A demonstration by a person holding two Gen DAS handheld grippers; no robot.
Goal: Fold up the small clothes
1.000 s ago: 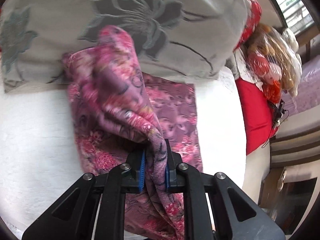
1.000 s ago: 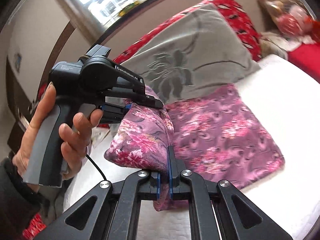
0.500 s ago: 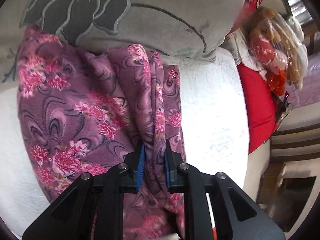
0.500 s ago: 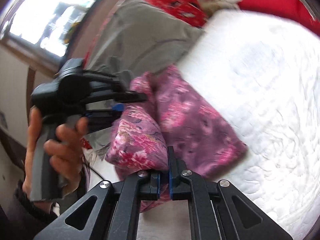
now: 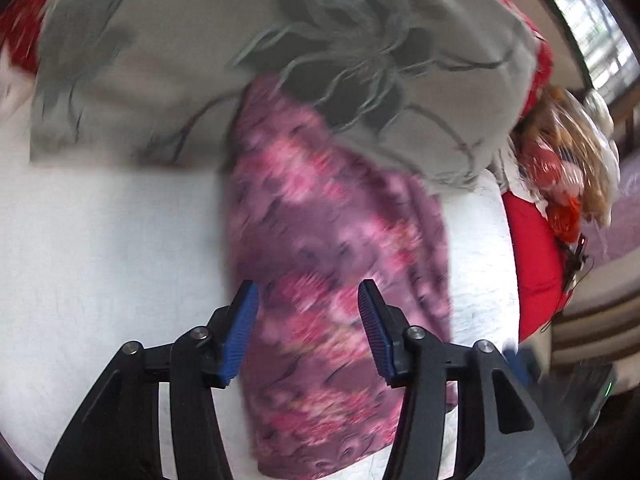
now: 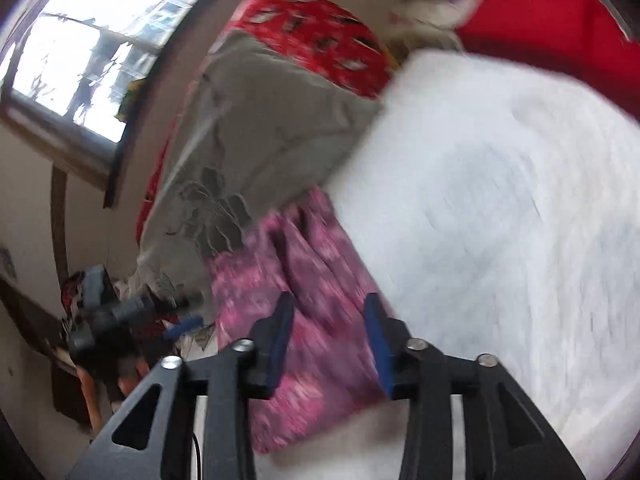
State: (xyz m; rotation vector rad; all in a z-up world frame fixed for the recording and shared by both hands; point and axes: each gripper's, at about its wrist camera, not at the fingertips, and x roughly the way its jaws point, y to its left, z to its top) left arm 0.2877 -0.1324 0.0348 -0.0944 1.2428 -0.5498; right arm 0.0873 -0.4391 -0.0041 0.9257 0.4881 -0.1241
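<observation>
The left hand-held gripper (image 5: 306, 322) has its jaws spread apart with nothing clamped, and the folded cloth (image 5: 332, 264) lies flat on the bed (image 5: 100, 260) directly ahead of it and under the gap, its far end touching the grey pillow (image 5: 240, 60). The right hand-held gripper (image 6: 330, 338) is likewise open and empty over the near end of the cloth (image 6: 304, 304); both views are motion-blurred.
</observation>
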